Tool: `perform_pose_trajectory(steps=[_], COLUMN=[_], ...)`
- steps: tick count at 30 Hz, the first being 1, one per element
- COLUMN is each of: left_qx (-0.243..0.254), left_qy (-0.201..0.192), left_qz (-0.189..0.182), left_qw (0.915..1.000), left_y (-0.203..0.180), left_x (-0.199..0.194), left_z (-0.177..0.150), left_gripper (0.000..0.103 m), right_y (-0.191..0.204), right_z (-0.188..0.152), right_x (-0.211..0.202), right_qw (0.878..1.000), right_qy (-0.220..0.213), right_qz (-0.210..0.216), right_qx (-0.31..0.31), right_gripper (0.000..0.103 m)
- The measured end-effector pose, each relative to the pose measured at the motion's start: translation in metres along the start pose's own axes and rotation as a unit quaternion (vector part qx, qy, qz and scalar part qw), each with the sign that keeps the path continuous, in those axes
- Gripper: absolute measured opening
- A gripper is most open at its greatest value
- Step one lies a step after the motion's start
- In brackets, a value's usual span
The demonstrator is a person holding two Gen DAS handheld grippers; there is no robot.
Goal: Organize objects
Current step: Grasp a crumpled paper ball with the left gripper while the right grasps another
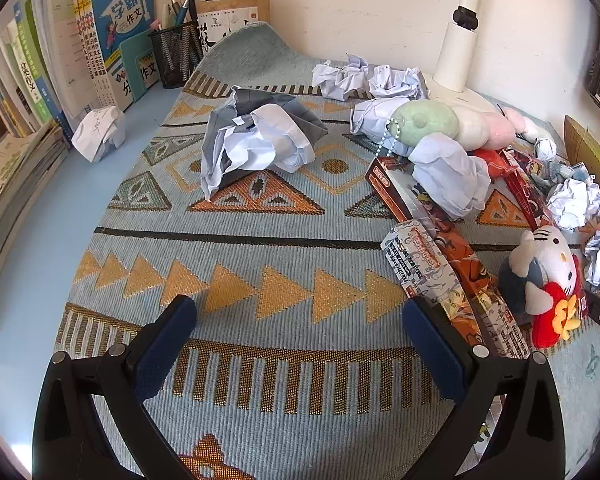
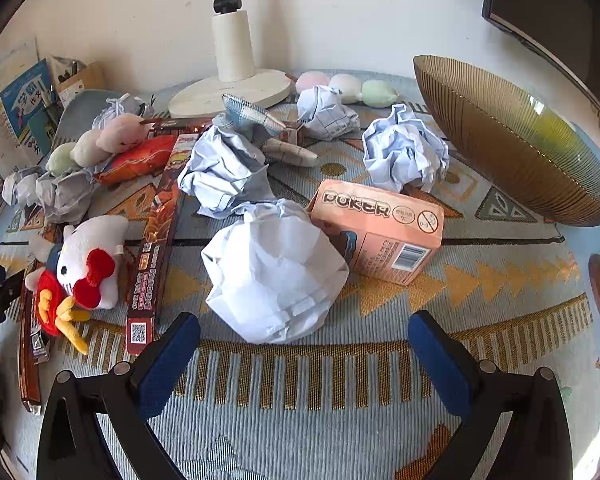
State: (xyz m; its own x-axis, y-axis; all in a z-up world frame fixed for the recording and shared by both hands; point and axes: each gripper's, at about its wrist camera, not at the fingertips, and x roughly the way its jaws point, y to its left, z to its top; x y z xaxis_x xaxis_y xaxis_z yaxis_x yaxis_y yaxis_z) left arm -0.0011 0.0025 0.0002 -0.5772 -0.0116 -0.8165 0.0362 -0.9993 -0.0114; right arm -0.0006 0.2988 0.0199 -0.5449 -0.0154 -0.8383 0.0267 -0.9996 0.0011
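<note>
My left gripper point(image 1: 300, 312) is open and empty above the patterned mat point(image 1: 260, 256). Ahead of it lies a crumpled paper pile point(image 1: 252, 140); to its right lie card boxes point(image 1: 440, 248), a Hello Kitty plush point(image 1: 544, 268), a dango plush point(image 1: 440, 120) and more paper balls point(image 1: 448, 176). My right gripper point(image 2: 304, 328) is open and empty, just short of a large crumpled paper ball point(image 2: 272, 272). Behind that ball lies a pink poker box point(image 2: 380, 228). More paper balls point(image 2: 404, 152), the Hello Kitty plush point(image 2: 84, 268) and long card boxes point(image 2: 156, 232) lie around.
A gold ribbed bowl point(image 2: 508, 144) stands tilted at the right. A white lamp base point(image 2: 228, 92) stands at the back by the wall. Books point(image 1: 112, 40) and a mesh pen holder point(image 1: 176, 52) line the back left. A lone paper ball point(image 1: 100, 132) lies by the books.
</note>
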Motion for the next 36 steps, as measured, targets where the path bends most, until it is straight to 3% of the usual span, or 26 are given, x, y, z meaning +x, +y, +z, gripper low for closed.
perform_pose_trajectory(steps=[2,6,10,15,16,18,21,25,30,34,36], left_qx=[0.003,0.016,0.015,-0.012,-0.014,-0.012,-0.026,-0.072,-0.135,-0.126,-0.122], left_qy=[0.005,0.019,0.014,-0.014,-0.019,-0.027,-0.040,-0.049,-0.043,-0.043,-0.046], left_qz=[0.002,-0.015,-0.055,-0.035,-0.027,-0.011,0.016,0.017,0.011,0.030,0.028], left_qw=[1.0000,0.9996,0.9983,0.9992,0.9994,0.9995,0.9987,0.9961,0.9898,0.9907,0.9911], left_y=[0.001,0.003,0.024,0.073,0.081,0.099,0.132,0.174,0.205,0.207,0.204], left_x=[-0.002,-0.014,-0.031,-0.049,-0.050,-0.049,-0.041,-0.020,0.017,0.045,0.053], left_z=[-0.002,-0.017,-0.026,-0.017,-0.014,-0.003,0.022,0.064,0.108,0.127,0.131], left_gripper=[0.103,0.103,0.102,0.102,0.102,0.102,0.102,0.102,0.102,0.102,0.102], right_y=[0.000,0.002,0.004,0.005,0.009,0.021,0.056,0.127,0.204,0.243,0.261], right_z=[-0.002,-0.020,-0.040,-0.060,-0.063,-0.064,-0.050,0.002,0.076,0.110,0.115], right_x=[-0.003,-0.014,-0.025,-0.041,-0.049,-0.075,-0.104,-0.088,-0.036,0.001,0.015], right_qw=[0.999,0.999,1.000,0.999,0.999,0.998,0.991,0.977,0.967,0.964,0.967], right_qy=[0.040,0.053,0.028,0.033,0.019,-0.014,-0.048,-0.026,0.000,0.023,0.015], right_qz=[0.001,-0.004,-0.003,0.012,0.013,0.023,0.076,0.184,0.229,0.233,0.202], right_qx=[0.002,0.007,-0.003,-0.020,-0.024,-0.050,-0.096,-0.102,-0.110,-0.122,-0.154], right_gripper=[0.103,0.103,0.103,0.101,0.095,0.094,0.094,0.094,0.094,0.094,0.094])
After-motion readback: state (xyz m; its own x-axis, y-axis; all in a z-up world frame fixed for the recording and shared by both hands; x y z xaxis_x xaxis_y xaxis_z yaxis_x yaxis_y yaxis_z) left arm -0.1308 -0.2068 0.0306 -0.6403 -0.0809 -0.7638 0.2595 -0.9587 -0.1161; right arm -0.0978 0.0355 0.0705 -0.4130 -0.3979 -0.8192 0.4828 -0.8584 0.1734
